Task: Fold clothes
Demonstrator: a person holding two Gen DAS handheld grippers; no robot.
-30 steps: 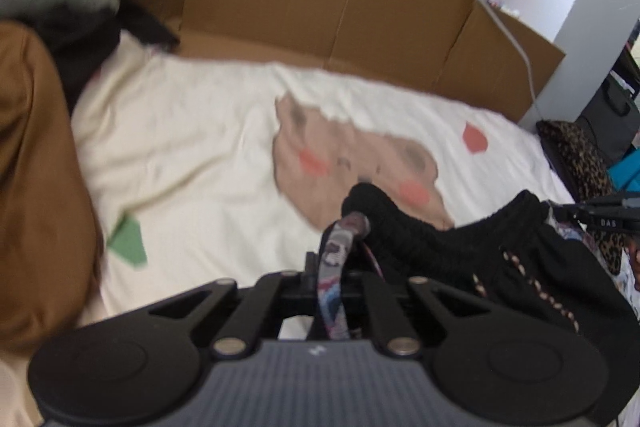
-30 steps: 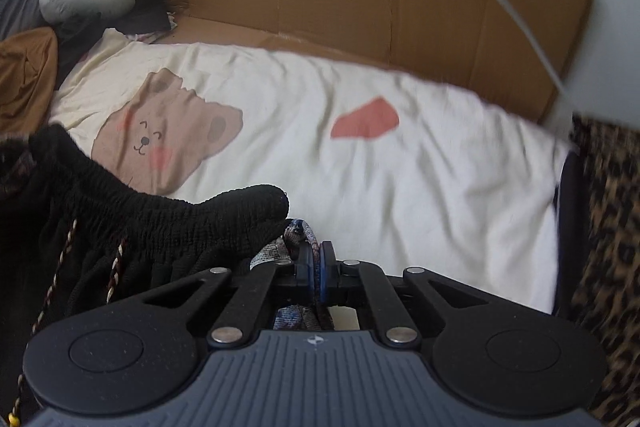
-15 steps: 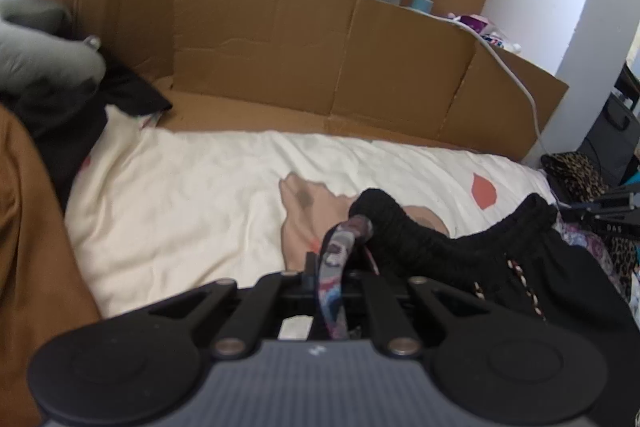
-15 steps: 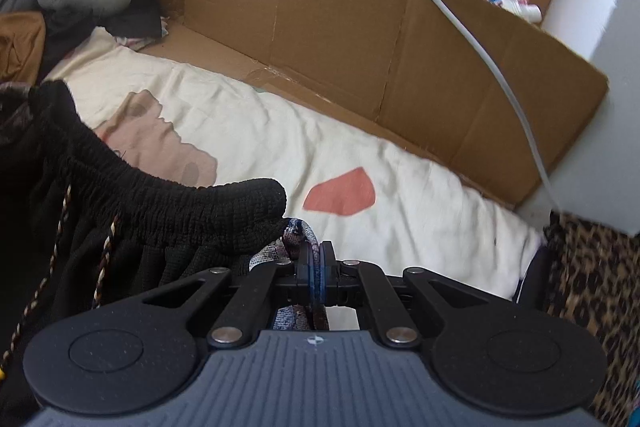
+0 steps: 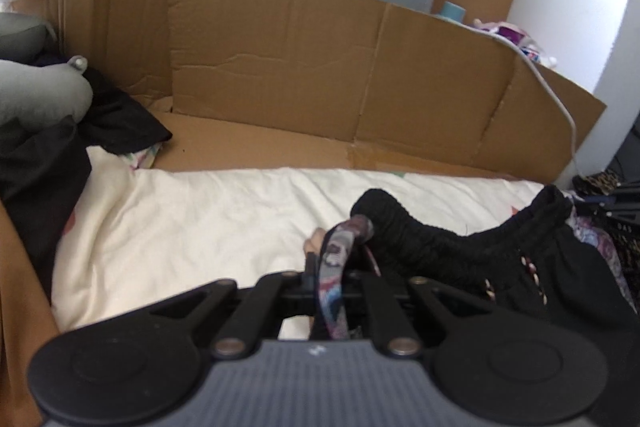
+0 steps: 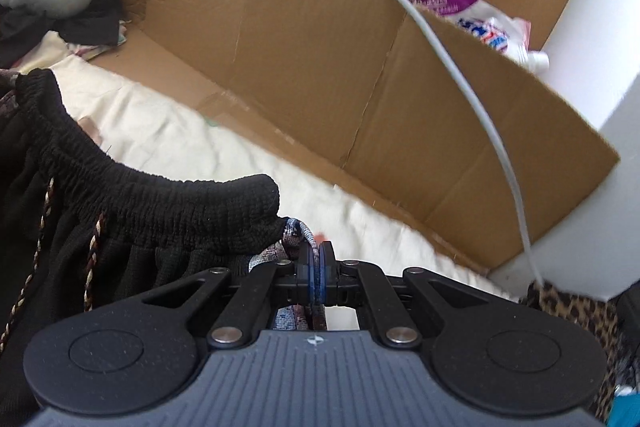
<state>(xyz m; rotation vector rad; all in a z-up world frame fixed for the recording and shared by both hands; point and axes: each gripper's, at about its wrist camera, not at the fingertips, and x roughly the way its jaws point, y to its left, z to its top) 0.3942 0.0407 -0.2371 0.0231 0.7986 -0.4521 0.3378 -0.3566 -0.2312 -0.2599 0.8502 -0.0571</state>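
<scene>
Black shorts (image 5: 460,255) with a ribbed elastic waistband, a braided drawstring and a patterned lining hang stretched between both grippers over a cream bedsheet (image 5: 192,227). My left gripper (image 5: 334,267) is shut on the patterned edge at one end of the waistband. My right gripper (image 6: 316,267) is shut on the other end, with the waistband (image 6: 160,199) running off to its left. The rest of the shorts drops below both views.
A folded cardboard wall (image 5: 300,67) lines the far side of the bed. A grey neck pillow (image 5: 36,91) and dark clothes (image 5: 120,119) lie at the far left, brown fabric (image 5: 16,287) at the left edge. A white cable (image 6: 480,115) and a detergent pouch (image 6: 480,23) sit beyond the cardboard; leopard-print fabric (image 6: 568,315) lies right.
Both grippers carried the shorts toward the cardboard wall. The bear print and red patch on the sheet slid down out of sight behind the shorts. Both grips held.
</scene>
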